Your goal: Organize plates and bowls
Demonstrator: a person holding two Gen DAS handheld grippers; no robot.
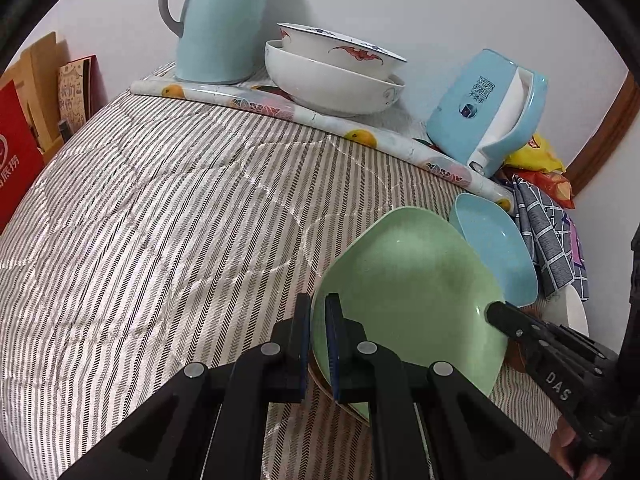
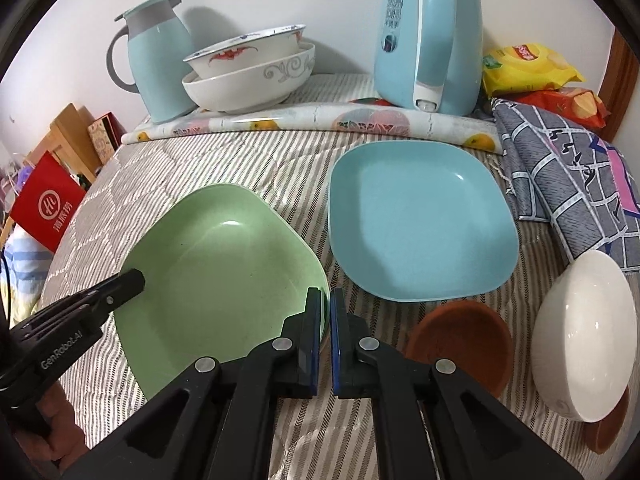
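Left wrist view: both grippers' fingers [image 1: 335,344] clamped on green plate [image 1: 408,280] rims (striped cloth [image 1: 160,220] leftward).

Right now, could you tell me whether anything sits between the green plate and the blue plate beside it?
Nothing visible does. Both grippers, left and right, clamp the green plate's rim; only bare striped cloth separates it from the blue plate.

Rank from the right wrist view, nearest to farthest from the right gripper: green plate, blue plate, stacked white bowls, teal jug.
From the right gripper:
1. green plate, rim at the jaws, left.
2. blue plate, just ahead, right.
3. stacked white bowls, at the back, left of centre.
4. teal jug, back left corner, beside the bowls and a little farther out.
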